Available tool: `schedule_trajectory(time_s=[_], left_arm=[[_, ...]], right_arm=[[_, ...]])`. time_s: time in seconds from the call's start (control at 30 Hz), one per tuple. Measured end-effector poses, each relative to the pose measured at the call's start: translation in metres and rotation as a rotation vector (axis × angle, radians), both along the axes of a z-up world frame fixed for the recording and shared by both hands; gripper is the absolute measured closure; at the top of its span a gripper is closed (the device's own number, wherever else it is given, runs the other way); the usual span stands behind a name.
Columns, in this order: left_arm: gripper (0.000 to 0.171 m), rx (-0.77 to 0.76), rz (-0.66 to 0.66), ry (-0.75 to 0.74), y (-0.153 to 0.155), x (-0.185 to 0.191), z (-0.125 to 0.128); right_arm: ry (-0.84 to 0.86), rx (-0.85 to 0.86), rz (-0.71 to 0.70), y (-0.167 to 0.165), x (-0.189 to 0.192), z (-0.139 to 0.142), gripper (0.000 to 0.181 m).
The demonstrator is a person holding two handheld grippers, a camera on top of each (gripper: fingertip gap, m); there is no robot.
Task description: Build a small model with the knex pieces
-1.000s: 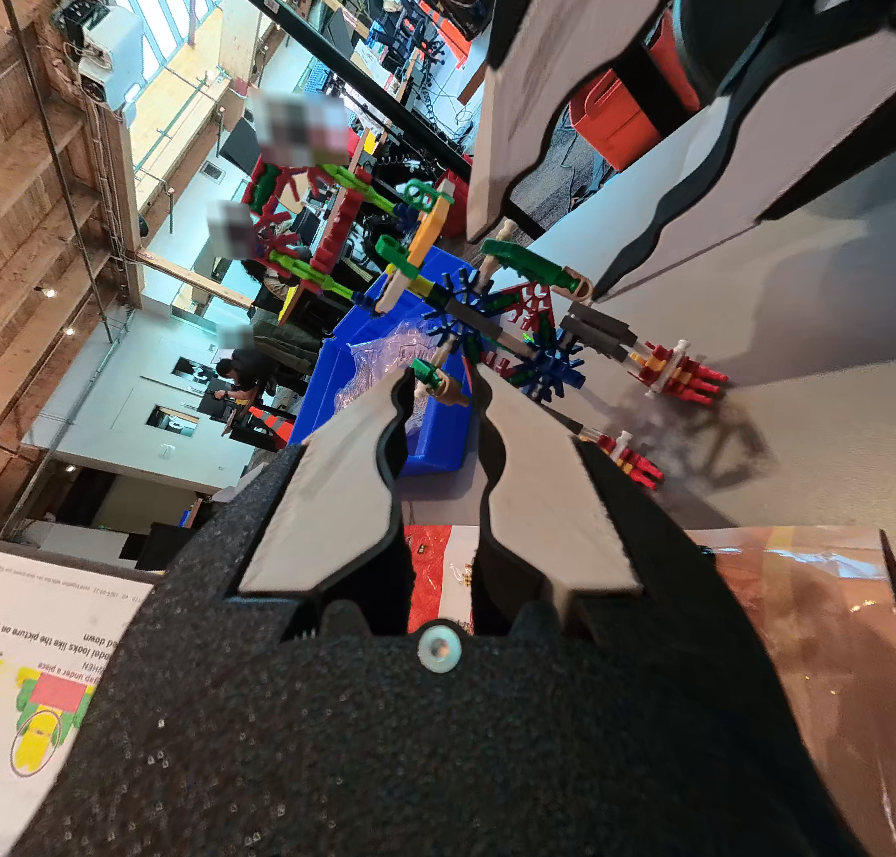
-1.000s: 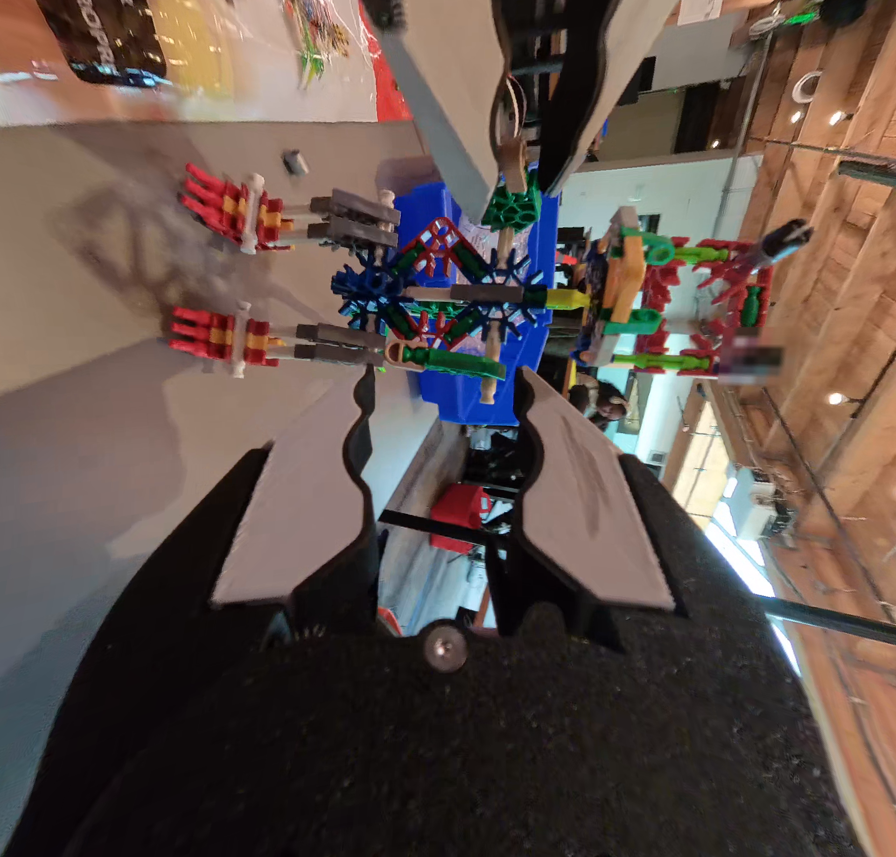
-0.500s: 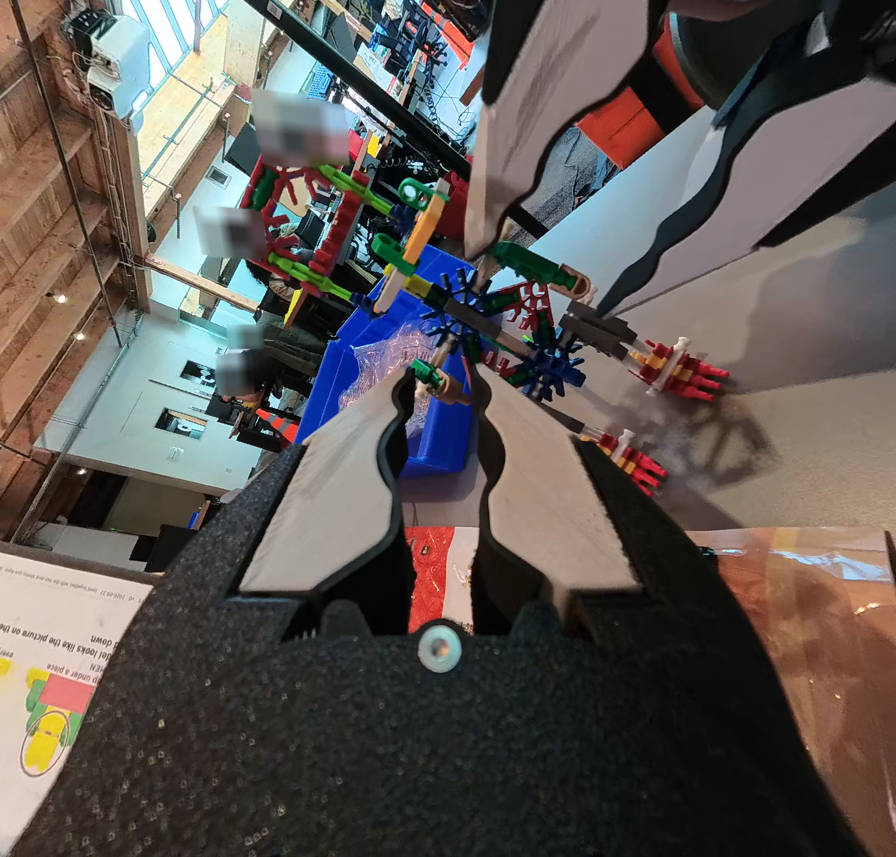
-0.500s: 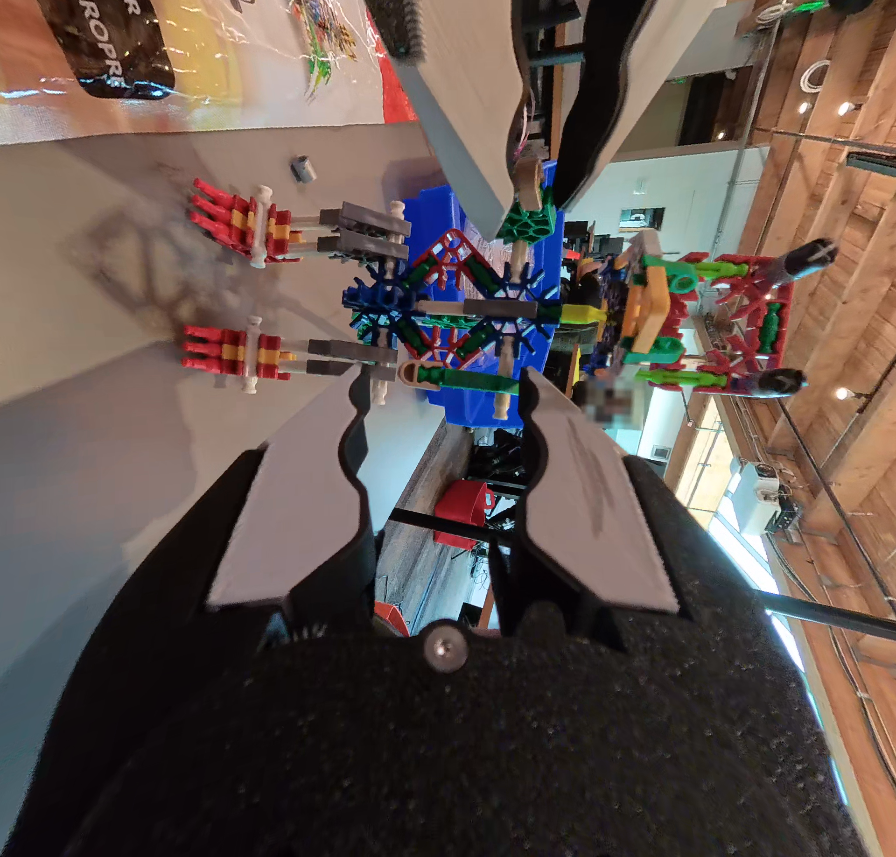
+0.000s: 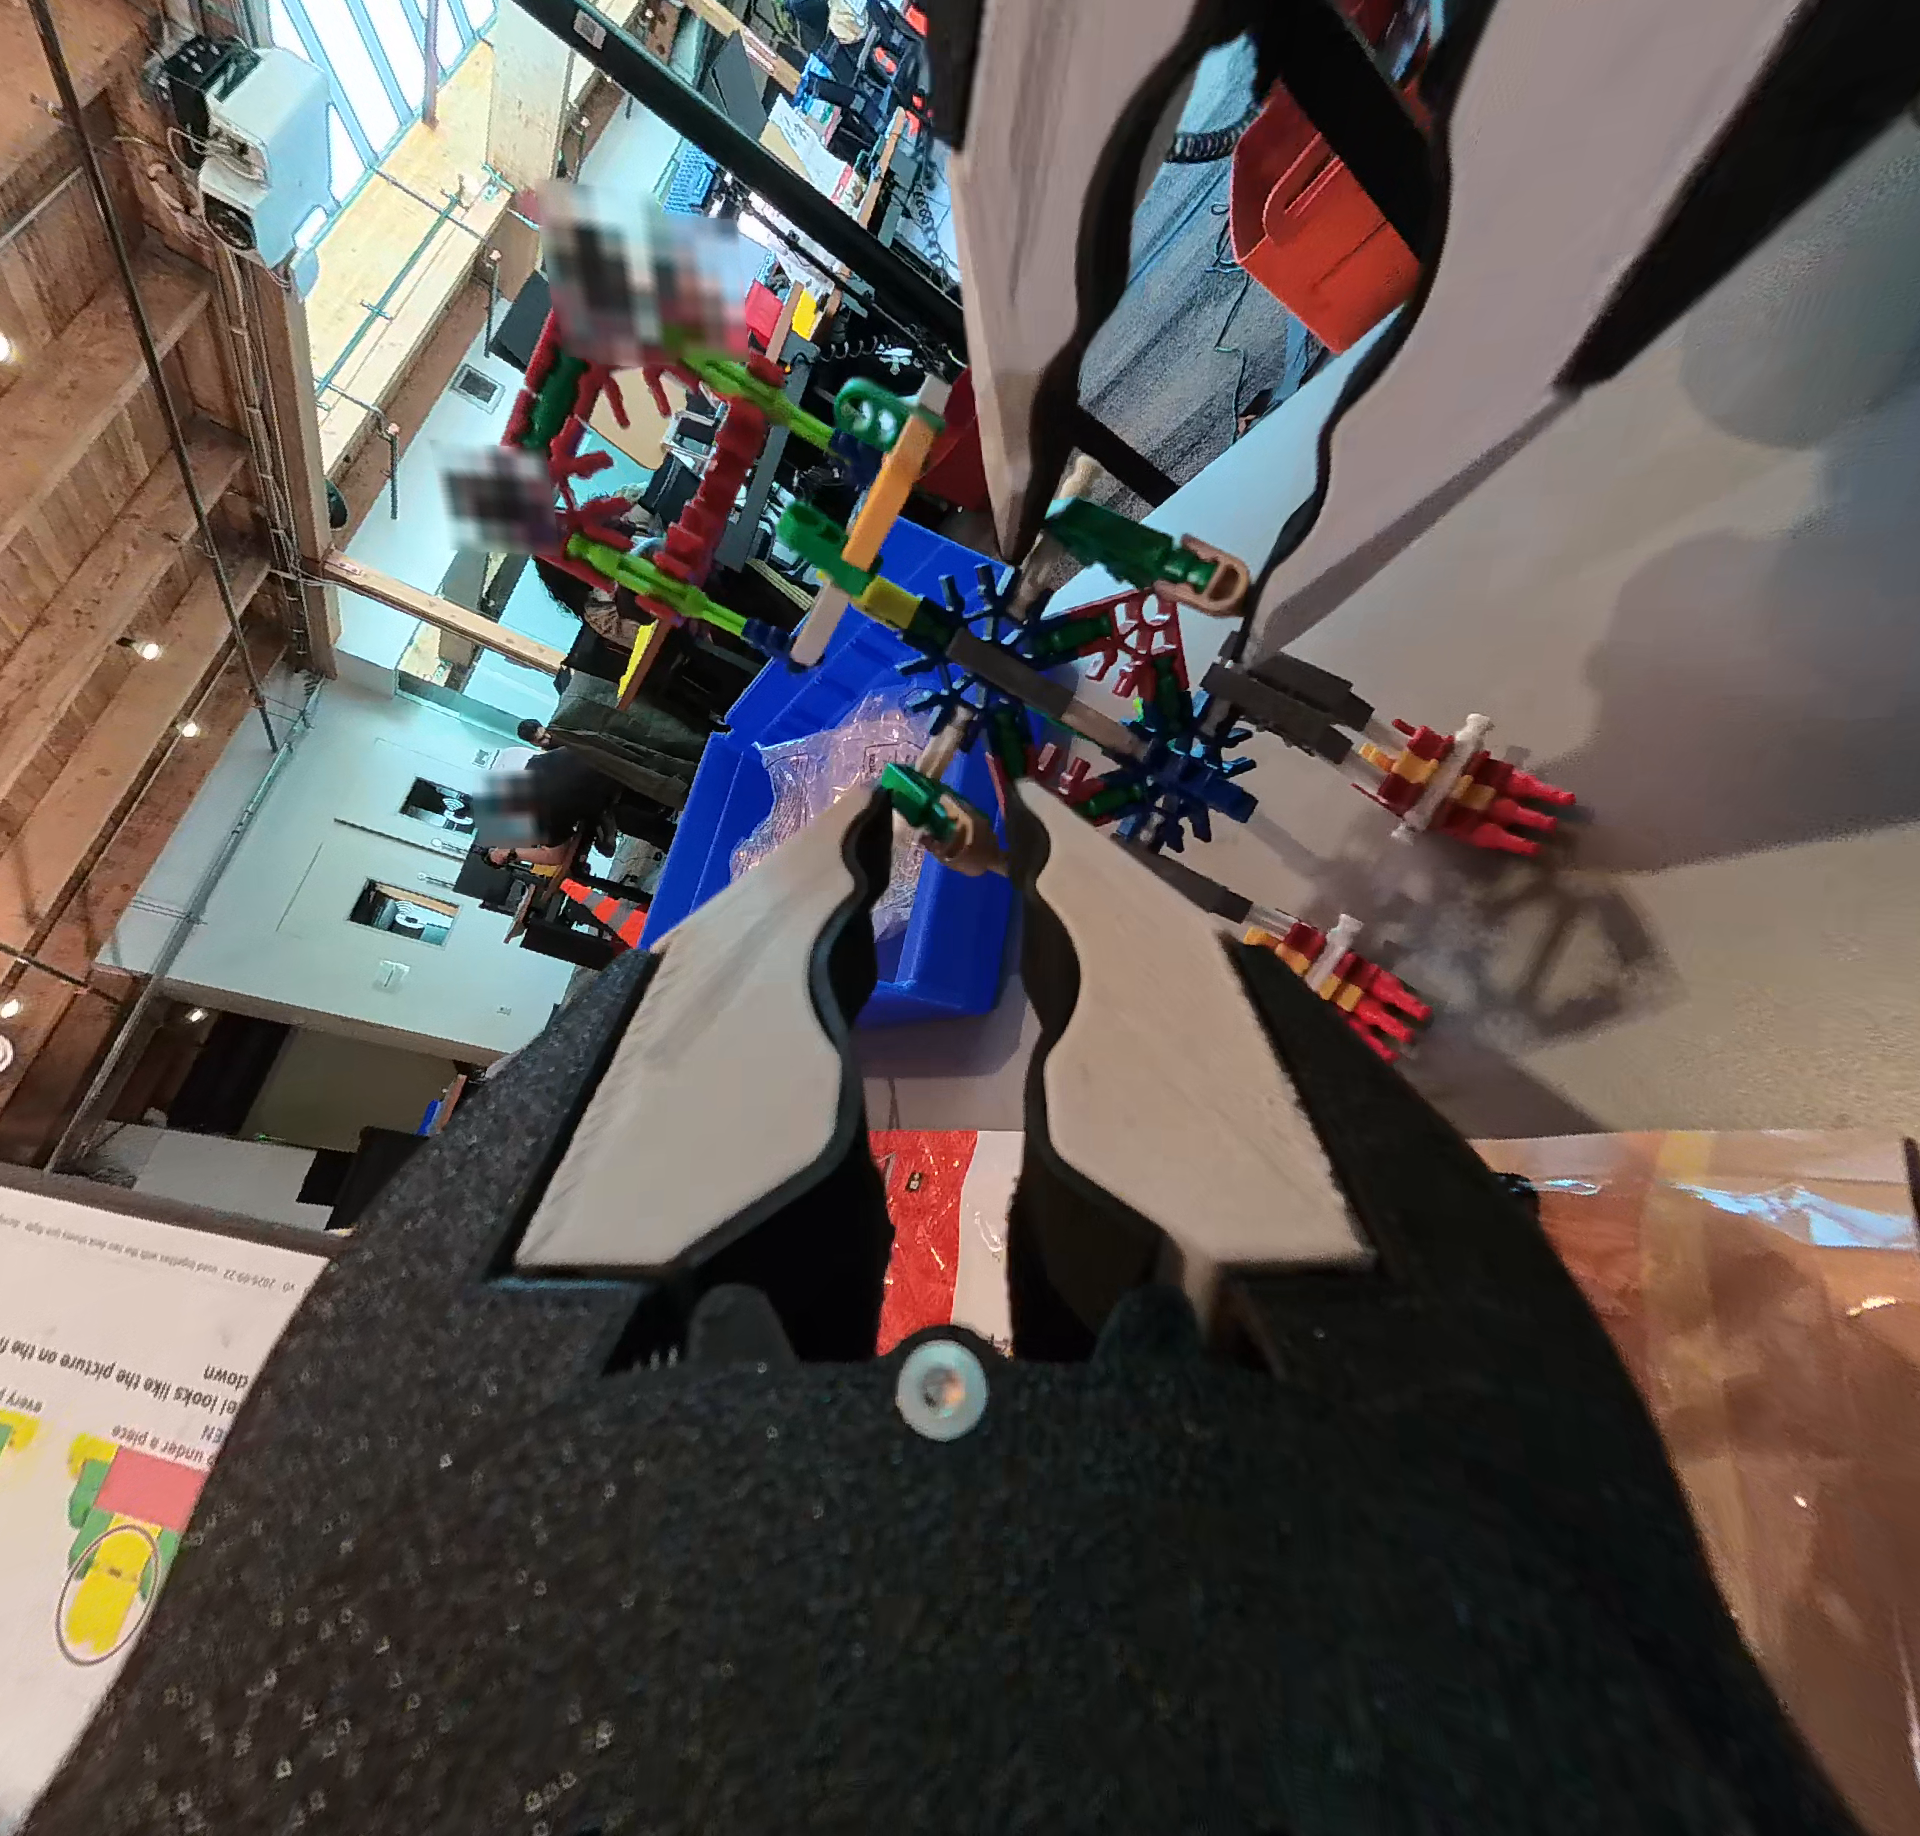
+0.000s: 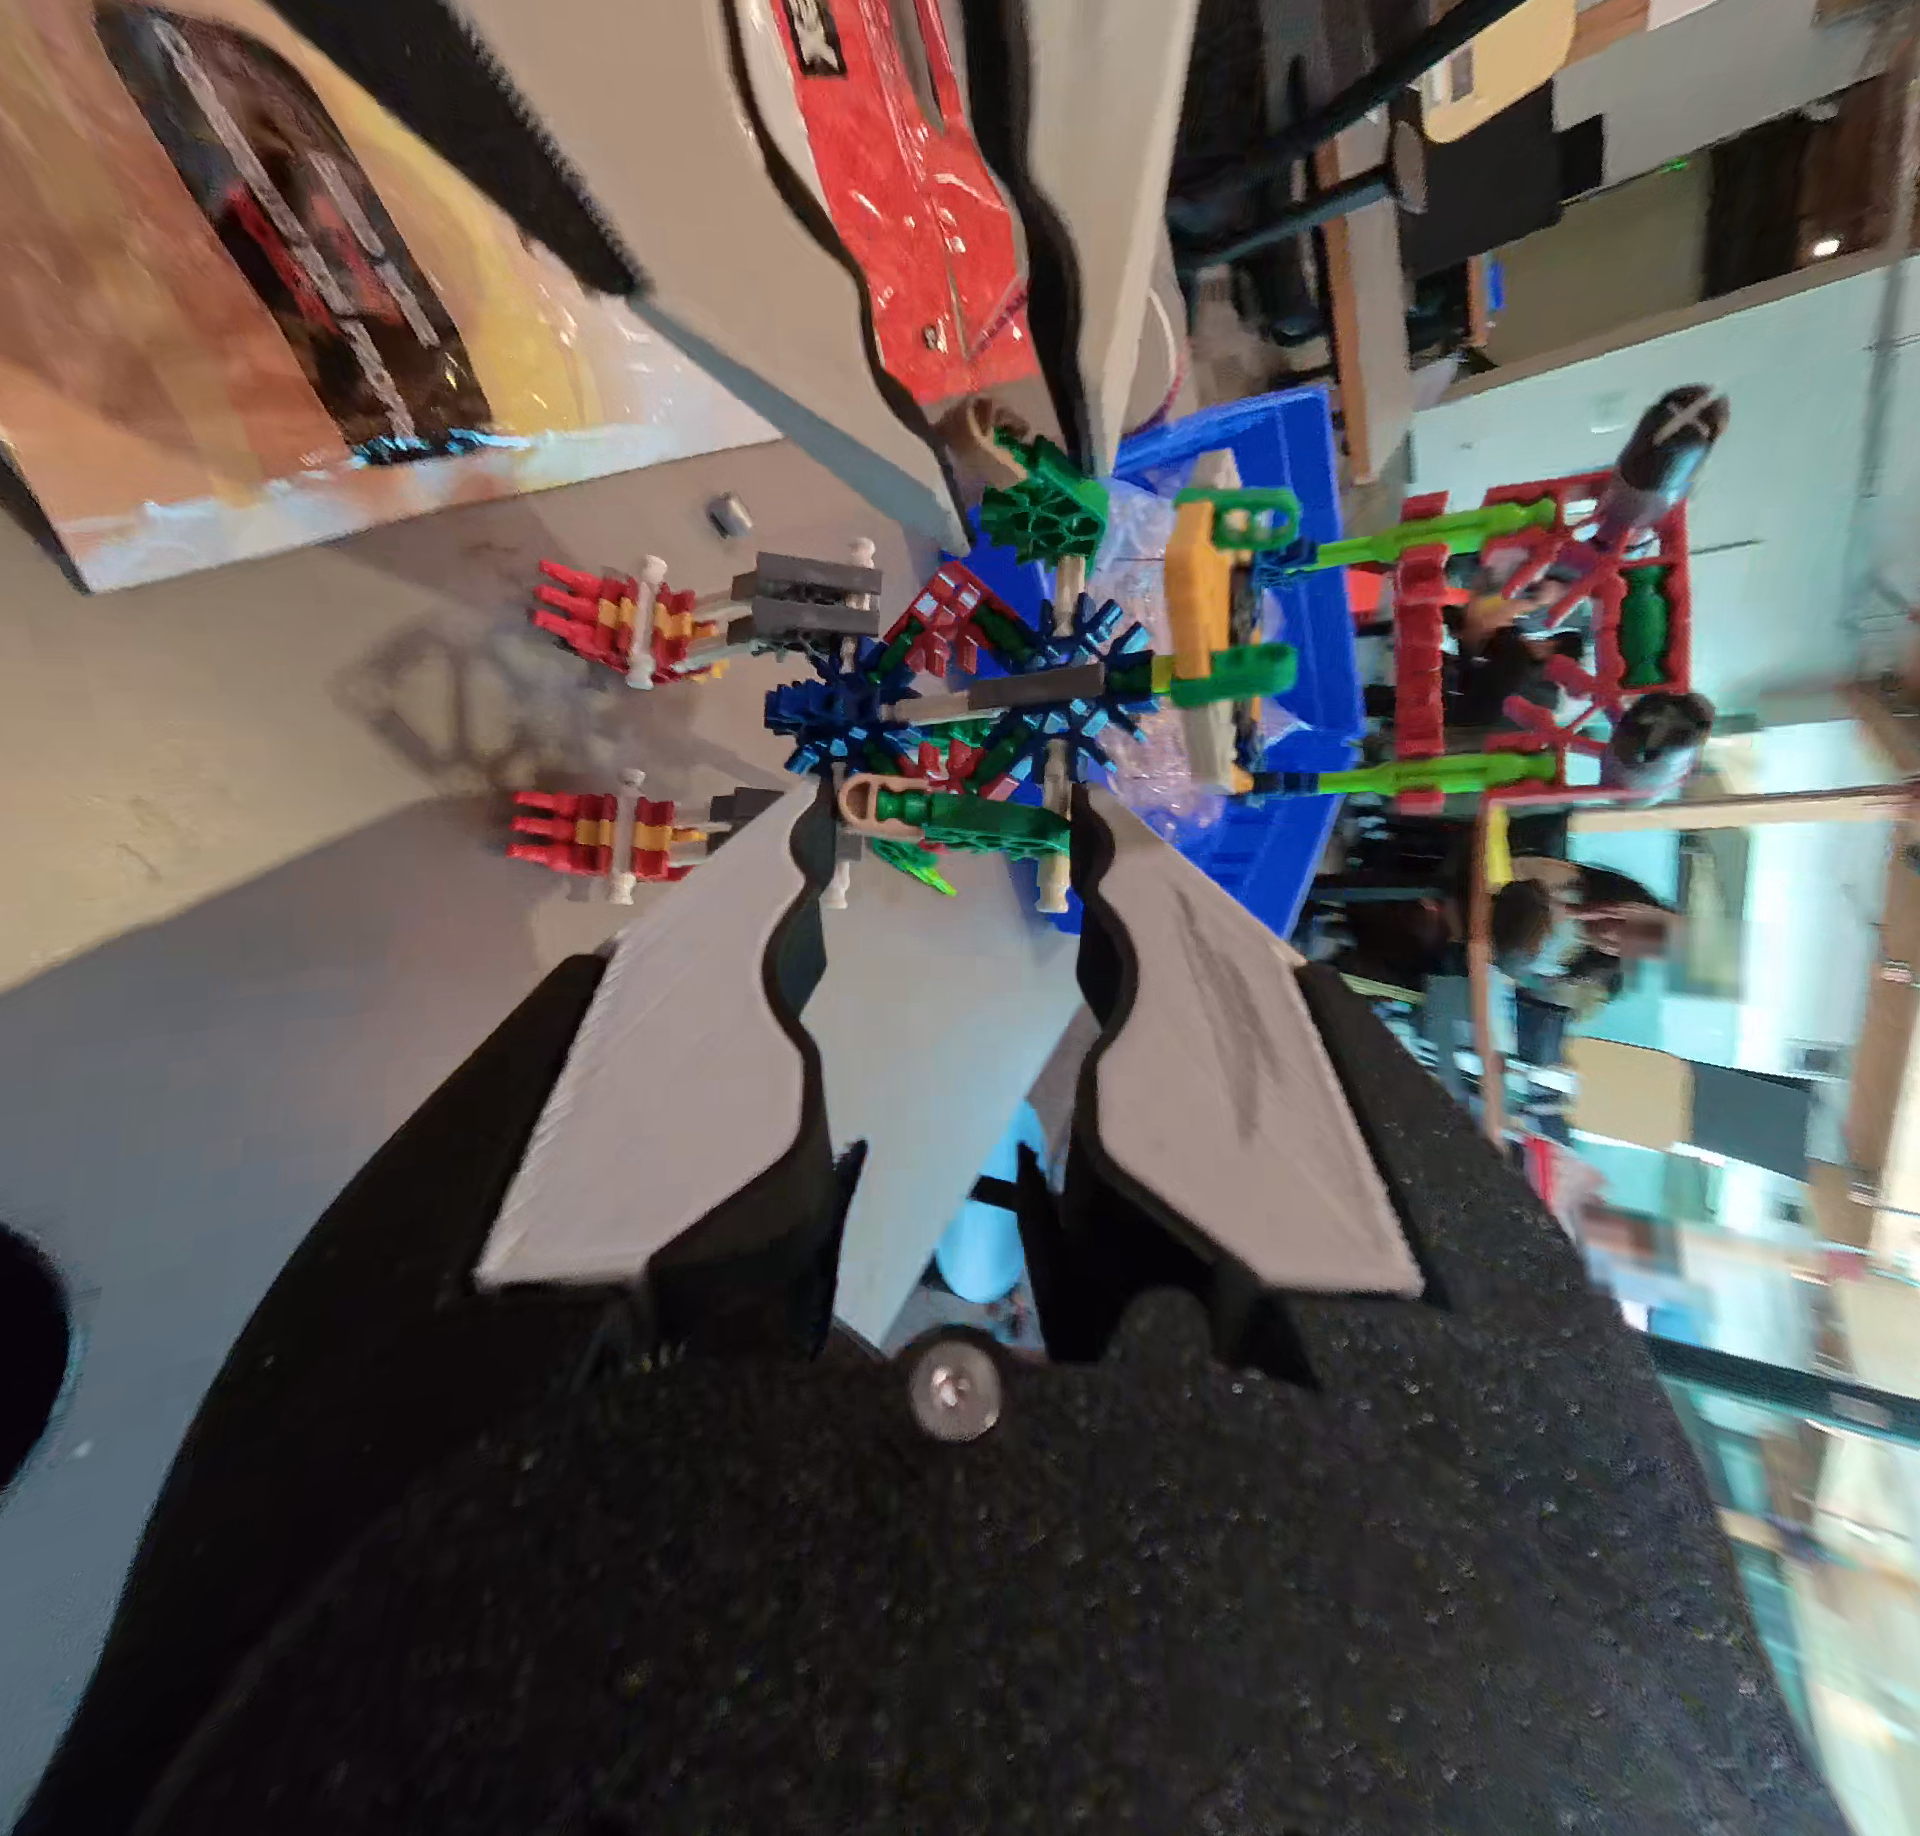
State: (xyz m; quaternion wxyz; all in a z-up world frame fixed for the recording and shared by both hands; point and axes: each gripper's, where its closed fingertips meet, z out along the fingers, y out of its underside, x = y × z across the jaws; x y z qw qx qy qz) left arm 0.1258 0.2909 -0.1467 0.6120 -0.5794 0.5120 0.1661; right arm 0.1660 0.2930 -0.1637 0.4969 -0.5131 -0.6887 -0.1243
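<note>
Left wrist view: we see the left hand-held gripper [image 5: 948, 820] clamping the colourful plastic rod-and-connector model [image 5: 1039, 685], while the right hand-held gripper [image 6: 943, 804] has narrowed around its green plastic rod [image 6: 977, 822]; whether it grips we cannot tell.

One toy model [image 6: 966, 706] with two red-and-yellow feet [image 6: 623, 623], one blue bin [image 6: 1288, 581], two claws [image 6: 945, 830].

Cut off at the left edge: printed sheet [image 5: 94, 1454]. Hidden behind the right tool [image 6: 940, 810]: near end of the toy model [image 6: 966, 706]. Motion-blurred: far room and boxed kit [image 6: 312, 228].
</note>
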Motion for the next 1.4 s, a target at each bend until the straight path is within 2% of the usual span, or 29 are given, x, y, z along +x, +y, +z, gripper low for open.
schedule_trajectory(time_s=[0.53, 0.77, 0.93, 1.27, 1.4], left_arm=[[0.153, 0.005, -0.006, 0.012, 0.001, 0.003, -0.001], [0.146, -0.027, -0.071, 0.009, -0.005, 0.006, -0.003], [0.127, -0.075, -0.103, 0.003, -0.008, 0.007, -0.004], [0.133, -0.187, -0.169, 0.065, -0.011, 0.014, -0.010], [0.134, -0.288, -0.190, 0.047, -0.013, 0.015, -0.007]], right_arm=[[0.267, -0.746, 0.115, -0.010, 0.002, 0.013, 0.138], [0.228, -0.785, 0.182, -0.012, 0.006, 0.013, 0.138], [0.164, -0.775, 0.265, -0.017, 0.009, 0.013, 0.138], [0.131, -0.788, 0.304, -0.018, 0.013, 0.013, 0.138], [0.125, -0.786, 0.315, -0.019, 0.015, 0.013, 0.138]])
